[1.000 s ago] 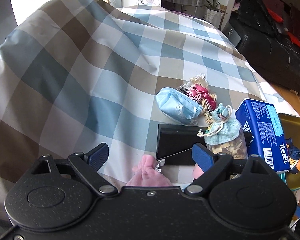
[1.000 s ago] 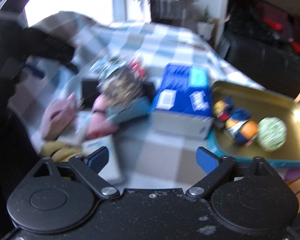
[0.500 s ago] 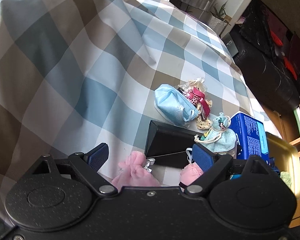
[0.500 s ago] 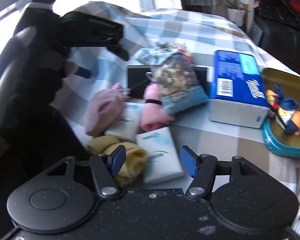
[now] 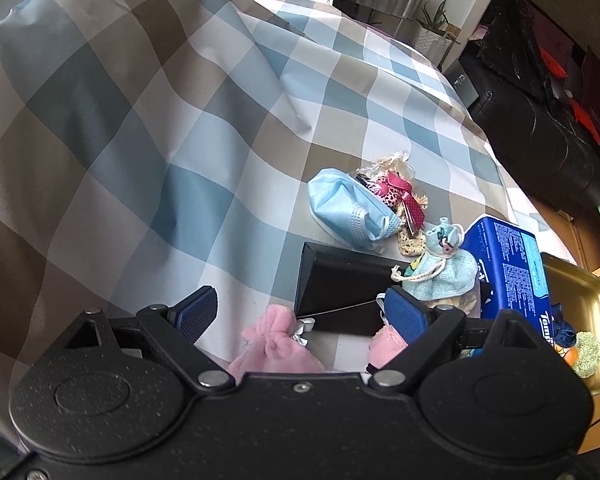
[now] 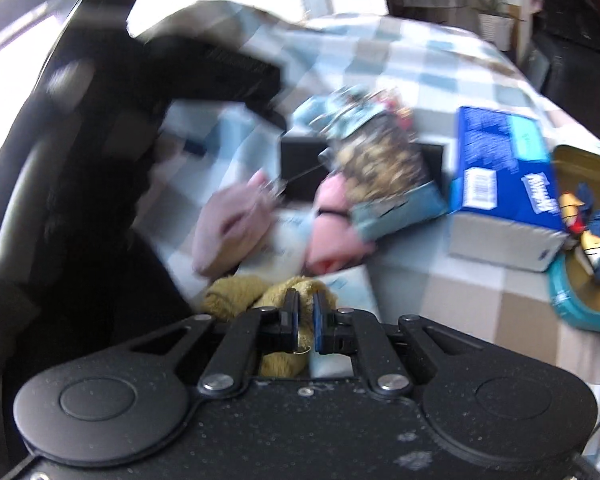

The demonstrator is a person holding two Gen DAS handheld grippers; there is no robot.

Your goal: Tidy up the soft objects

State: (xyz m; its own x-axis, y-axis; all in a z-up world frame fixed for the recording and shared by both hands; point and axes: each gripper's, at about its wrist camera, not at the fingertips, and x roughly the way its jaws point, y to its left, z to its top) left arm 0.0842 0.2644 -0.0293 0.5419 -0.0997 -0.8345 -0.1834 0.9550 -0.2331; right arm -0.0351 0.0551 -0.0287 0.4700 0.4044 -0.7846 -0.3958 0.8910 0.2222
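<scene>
My right gripper [image 6: 305, 317] is low over a yellow plush toy [image 6: 248, 294]. Its jaws are closing to a narrow gap, and a fold of the yellow plush is pinched between the pads. Beside the toy lie a pale pink pouch [image 6: 232, 228], a brighter pink cloth [image 6: 332, 244] and a white tissue packet [image 6: 350, 284]. My left gripper [image 5: 300, 312] hangs open over the pink pouch [image 5: 276, 344] with nothing between its fingers. A light blue knit pouch [image 5: 440, 270] and a blue face mask [image 5: 348, 208] lie further off.
A checked cloth [image 5: 180, 140] covers the table. A black box [image 5: 340, 292] and a blue tissue pack [image 6: 500, 176] sit mid-table. At the right edge a gold tray [image 6: 572, 304] holds a small toy figure [image 6: 592, 248] and a green ball [image 5: 586, 354]. A dark sofa [image 5: 540, 140] stands beyond.
My right gripper swung left from the tray side to the yellow plush and its jaws went from wide apart to pinched on it. The left gripper tilted a little and stays open.
</scene>
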